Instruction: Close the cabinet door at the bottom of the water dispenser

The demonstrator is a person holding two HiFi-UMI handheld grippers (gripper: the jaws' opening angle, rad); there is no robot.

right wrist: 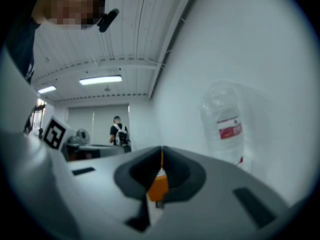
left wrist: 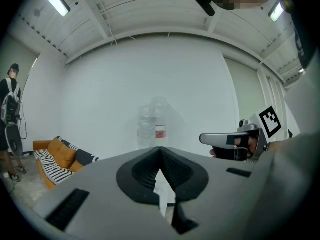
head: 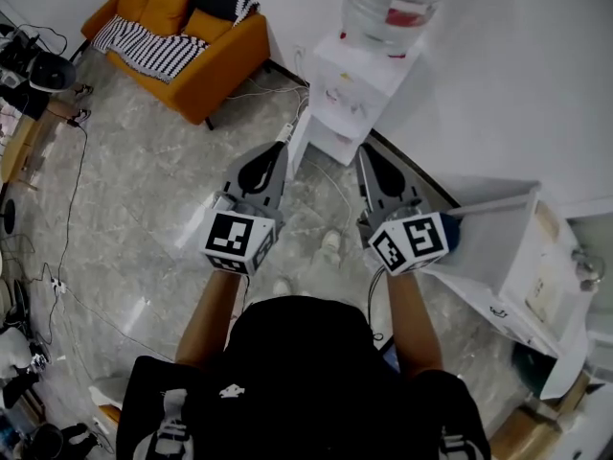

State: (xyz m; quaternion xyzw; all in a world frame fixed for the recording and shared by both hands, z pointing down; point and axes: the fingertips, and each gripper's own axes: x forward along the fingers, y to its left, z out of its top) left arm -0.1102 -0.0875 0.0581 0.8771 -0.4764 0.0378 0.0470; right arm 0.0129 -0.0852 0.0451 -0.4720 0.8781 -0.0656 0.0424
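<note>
The white water dispenser [head: 350, 89] stands against the wall ahead, with a clear bottle [head: 388, 3] on top. At its lower left a narrow white panel [head: 300, 151] looks like the cabinet door standing out from the body. My left gripper [head: 284, 140] is shut and empty, its tip close to that panel. My right gripper [head: 365, 151] is also shut with nothing held, its tip just in front of the dispenser's foot. The bottle [left wrist: 150, 126] rises above the shut left gripper [left wrist: 160, 148] in the left gripper view. It also shows as the bottle [right wrist: 227, 126] to the right of the right gripper [right wrist: 162, 148].
An orange sofa [head: 182, 41] with a striped blanket stands at the wall to the left. A white cabinet [head: 517, 257] juts out at the right. Cables [head: 67, 218] run over the marble floor. A person [left wrist: 10, 114] stands far off; another person [right wrist: 118, 131] stands at the room's back.
</note>
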